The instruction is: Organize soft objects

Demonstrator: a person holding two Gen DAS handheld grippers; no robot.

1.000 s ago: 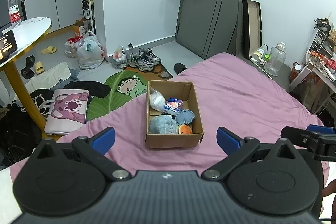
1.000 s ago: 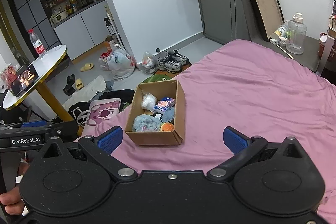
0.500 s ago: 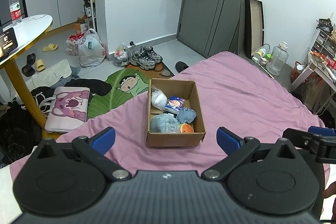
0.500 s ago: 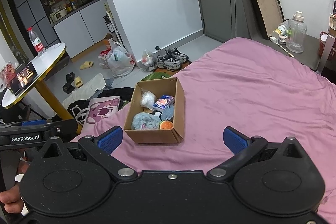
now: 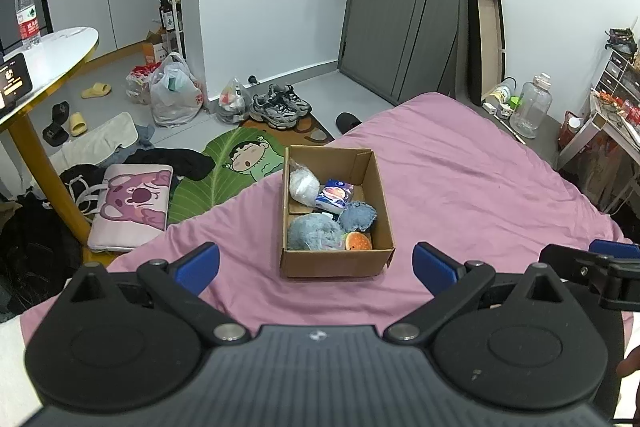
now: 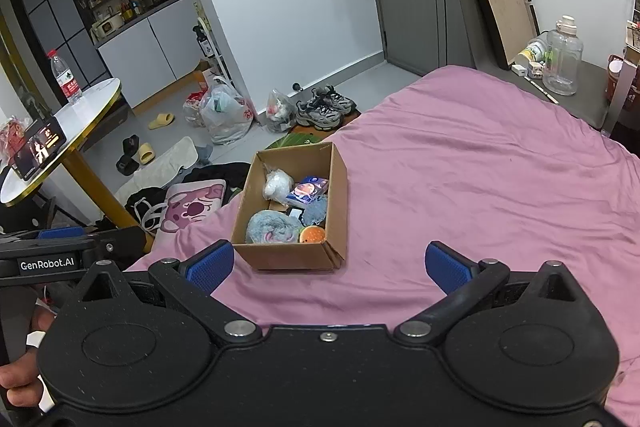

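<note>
Left wrist view shows the open brown cardboard box (image 5: 338, 259) on the pink bedsheet (image 5: 460, 195), near the bed's left edge and ahead of both grippers. Inside lie a fluffy blue plush (image 5: 314, 233), an orange burger-shaped toy (image 5: 357, 241), a white wrapped bundle (image 5: 304, 185) and a small blue packet (image 5: 335, 195). All look light and squashy, best pinched across the middle. Left gripper (image 5: 316, 263) and right gripper (image 6: 330, 265) both gape wide, empty. Compared with a second ago, the box sits slightly farther off.
</note>
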